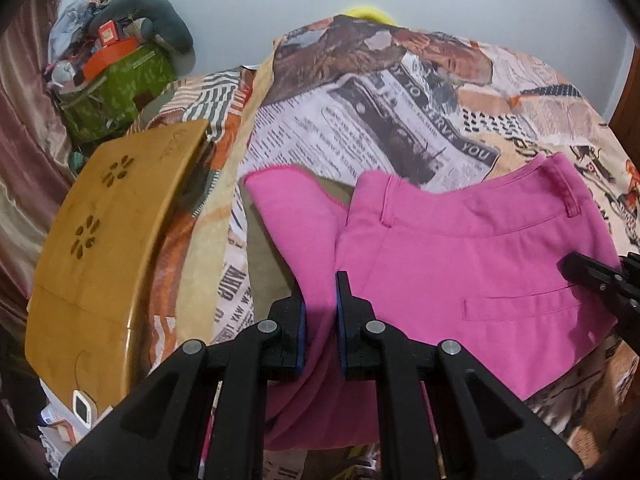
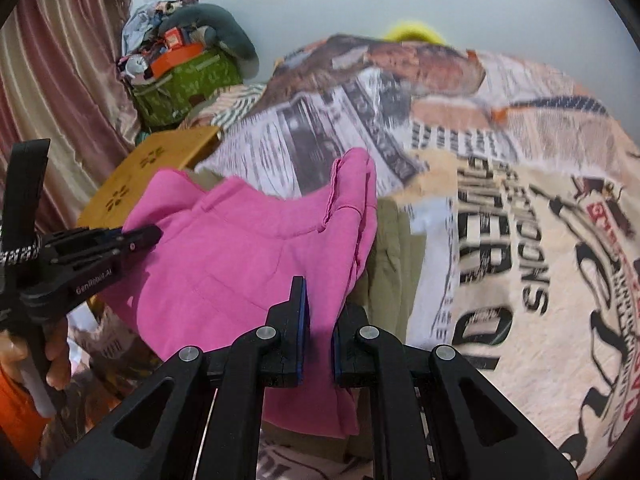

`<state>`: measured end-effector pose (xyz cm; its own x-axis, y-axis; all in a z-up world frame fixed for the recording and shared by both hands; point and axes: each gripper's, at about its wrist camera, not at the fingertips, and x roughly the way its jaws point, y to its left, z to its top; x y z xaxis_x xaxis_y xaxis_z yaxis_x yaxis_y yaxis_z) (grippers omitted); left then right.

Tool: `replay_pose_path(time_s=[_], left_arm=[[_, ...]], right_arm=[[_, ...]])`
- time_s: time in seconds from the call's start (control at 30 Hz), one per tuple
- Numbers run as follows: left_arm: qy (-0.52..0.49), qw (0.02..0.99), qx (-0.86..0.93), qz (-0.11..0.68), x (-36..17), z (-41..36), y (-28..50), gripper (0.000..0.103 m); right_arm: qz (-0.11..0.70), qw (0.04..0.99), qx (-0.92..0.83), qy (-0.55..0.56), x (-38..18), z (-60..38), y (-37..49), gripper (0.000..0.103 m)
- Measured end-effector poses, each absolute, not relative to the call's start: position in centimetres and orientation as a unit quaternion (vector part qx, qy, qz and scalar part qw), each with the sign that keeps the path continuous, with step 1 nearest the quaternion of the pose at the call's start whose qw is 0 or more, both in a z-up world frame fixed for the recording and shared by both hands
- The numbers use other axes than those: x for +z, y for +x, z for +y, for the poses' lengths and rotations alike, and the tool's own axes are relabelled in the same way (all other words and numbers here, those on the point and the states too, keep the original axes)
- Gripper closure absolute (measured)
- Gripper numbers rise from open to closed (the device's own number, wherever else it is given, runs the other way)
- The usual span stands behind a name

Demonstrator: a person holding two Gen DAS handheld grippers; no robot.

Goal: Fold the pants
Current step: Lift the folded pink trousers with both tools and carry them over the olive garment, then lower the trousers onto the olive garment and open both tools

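Working over a bed (image 1: 420, 120) with a newspaper-print cover, we are facing a pale wall, with a shiny pink curtain (image 2: 60, 80) on the left. A wooden board (image 1: 104, 240) with flower cut-outs is lying at the bed's left edge. Behind it a green bag (image 1: 120, 92) is standing, stuffed with an orange thing and a grey pillow on top. The pink pants (image 1: 460, 272) are lying on the bed, on an olive cloth (image 2: 392, 264). Their waistband is pointing away toward the wall, and their length is running back toward us. Our left tongs (image 1: 320, 320) are pinching a fold of pink cloth. Our right tongs (image 2: 320, 320) are squeezing the other side's edge.
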<state>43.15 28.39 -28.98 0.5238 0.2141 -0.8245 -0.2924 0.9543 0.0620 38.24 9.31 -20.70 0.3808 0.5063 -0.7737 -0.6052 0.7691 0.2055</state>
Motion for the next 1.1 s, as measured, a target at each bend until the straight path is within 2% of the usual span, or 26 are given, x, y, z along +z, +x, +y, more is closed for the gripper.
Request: replay_pose_path(time_s=[0.07,0.2,0.33,0.4,0.47,0.53,0.77,1.1], left_arm=[[-0.041,0.872,0.143,0.467,-29.4,28.5,42.8,0.086],[-0.04,0.865,0.146,0.478,-30.0,29.1,42.1,0.072],[-0.053,0.855,0.151,0.493,-30.6,30.1,40.9,0.058],[-0.065,0.852,0.154,0.496,-30.7,30.6,40.0,0.046],[-0.074,0.848,0.156,0.501,-30.8,30.9,39.2,0.045],[-0.076,0.842,0.159,0.509,-30.8,31.0,38.5,0.044],[-0.029,0.842,0.169,0.512,-27.6,29.0,35.2,0.044],[0.006,0.907,0.152,0.392,-14.9,23.1,28.4,0.044]], right_arm=[[0.454,0.823,0.337,-0.057,-21.3,9.0,38.1,0.092],[0.472,0.814,0.332,-0.065,-21.7,8.3,37.8,0.088],[0.485,0.807,0.328,-0.08,-21.2,7.4,36.9,0.074],[0.486,0.807,0.325,-0.084,-21.2,7.0,36.5,0.067],[0.489,0.808,0.317,-0.087,-20.8,6.3,35.8,0.057],[0.493,0.807,0.315,-0.082,-20.5,5.7,35.3,0.054],[0.468,0.819,0.323,-0.073,-17.1,4.6,33.2,0.054],[0.373,0.86,0.347,-0.047,-7.7,3.1,28.4,0.054]])
